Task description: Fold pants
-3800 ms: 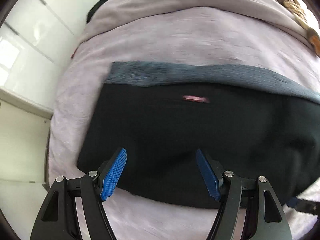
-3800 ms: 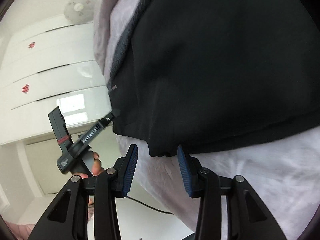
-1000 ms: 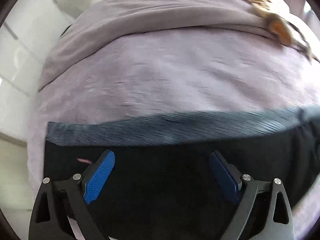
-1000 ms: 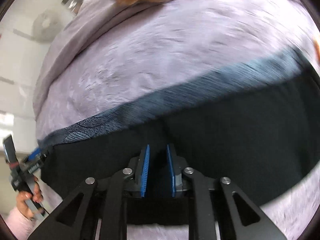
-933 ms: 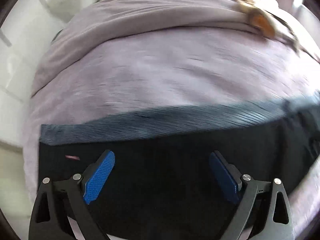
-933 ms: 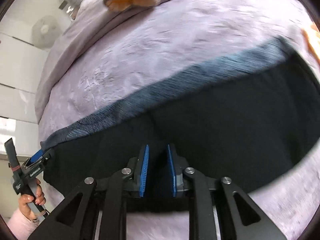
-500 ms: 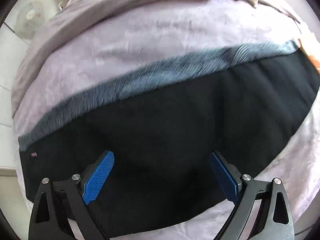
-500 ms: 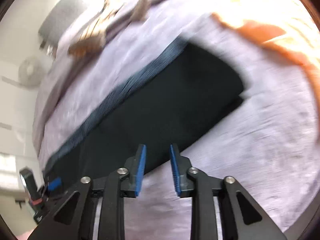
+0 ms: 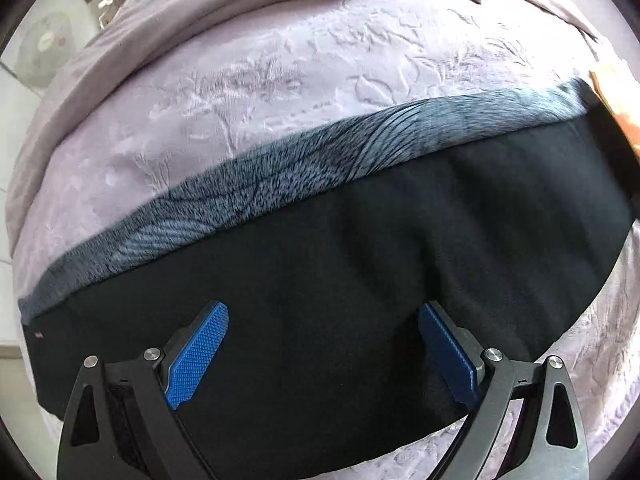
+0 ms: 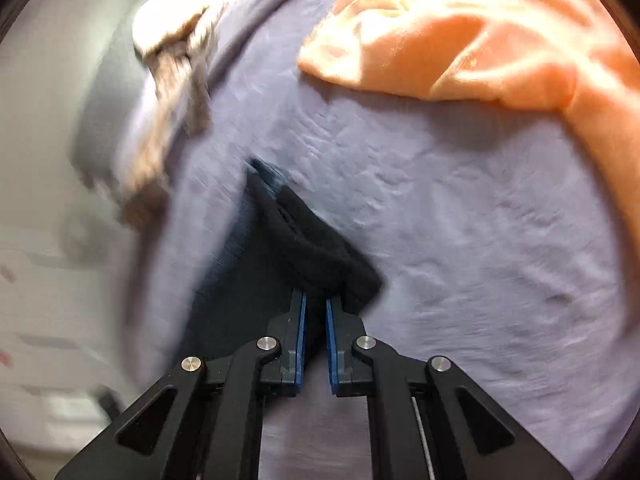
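Black, soft fabric fills most of what I see: the black pants with a fuzzy grey-blue lining [image 9: 360, 264] lie flat in a long band across a pale lilac embossed blanket on the bed [image 9: 280, 80]. The grey-blue strip shows along the far edge of the band.

My left tongs [image 9: 320, 356] hang over the near middle of the pants, pointing steeply down. Their blue pads stand wide apart and hold nothing; I cannot tell whether the tips touch the cloth.

My right tongs [image 10: 315, 312] are at the right end of the pants [image 10: 304, 248]. Their pads are nearly together and pinch a thick bunched corner of the black cloth, which rises in a rumpled ridge just beyond the tips.

Beyond that, a crumpled peach-orange cloth [image 10: 460, 40] lies at the far right of the bed, well apart from the pants. A tan and brown plush toy [image 10: 176, 60] rests at the far left; this view is blurred there.

I judge the pants to be light, limp and thick, so they will sag and fold wherever they are not held. The best holds look like the hem corners or the waistband edge, one at each end, taking all layers together so the lining does not slip.
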Tool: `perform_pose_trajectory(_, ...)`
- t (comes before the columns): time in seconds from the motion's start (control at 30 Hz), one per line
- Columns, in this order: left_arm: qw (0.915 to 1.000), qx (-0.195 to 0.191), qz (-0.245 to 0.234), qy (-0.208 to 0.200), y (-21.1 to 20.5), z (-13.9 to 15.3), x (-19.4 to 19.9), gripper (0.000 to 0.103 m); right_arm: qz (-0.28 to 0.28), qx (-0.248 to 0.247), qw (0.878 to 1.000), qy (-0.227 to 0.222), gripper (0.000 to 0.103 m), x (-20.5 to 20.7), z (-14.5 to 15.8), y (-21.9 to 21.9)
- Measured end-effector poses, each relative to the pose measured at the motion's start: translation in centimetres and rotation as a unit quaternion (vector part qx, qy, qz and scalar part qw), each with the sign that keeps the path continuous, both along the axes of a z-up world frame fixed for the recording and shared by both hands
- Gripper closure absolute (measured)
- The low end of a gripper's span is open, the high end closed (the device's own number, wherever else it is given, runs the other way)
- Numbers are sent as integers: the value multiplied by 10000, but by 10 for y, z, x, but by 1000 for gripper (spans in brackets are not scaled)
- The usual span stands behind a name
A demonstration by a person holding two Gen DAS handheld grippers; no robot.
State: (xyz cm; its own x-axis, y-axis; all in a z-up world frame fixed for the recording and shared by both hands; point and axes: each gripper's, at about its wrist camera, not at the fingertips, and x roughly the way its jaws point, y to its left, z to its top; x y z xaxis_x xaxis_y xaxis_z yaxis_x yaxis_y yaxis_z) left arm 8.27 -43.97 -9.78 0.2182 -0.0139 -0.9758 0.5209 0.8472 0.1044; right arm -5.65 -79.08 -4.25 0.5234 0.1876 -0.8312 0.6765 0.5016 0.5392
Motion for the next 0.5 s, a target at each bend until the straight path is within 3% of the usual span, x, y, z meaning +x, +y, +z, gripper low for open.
perform_pose_trajectory(0.03, 10000, 1, 36, 28, 0, 0, 0, 6, 105, -44, 9997, 214, 93, 0, -7, 1)
perform_pose_trajectory(0.1, 9999, 68, 87, 47, -1, 5, 1, 6, -75, 69, 9997, 227, 90, -7, -11, 0)
perform_pose_trajectory(0.2, 9996, -126, 173, -199, -5, 25, 10, 6, -231, -394, 9990, -30, 83, -10, 20, 4)
perform_pose_trajectory(0.33, 9974, -234, 448, -513, -17, 40, 40, 6, 661, -1061, 9914, -385, 79, 37, 55, 16)
perform_pose_trajectory(0.5, 9941, 18, 1013, -383, -11, 11, 77, 6, 1514, -975, 9836, -80, 78, 115, 23, 23)
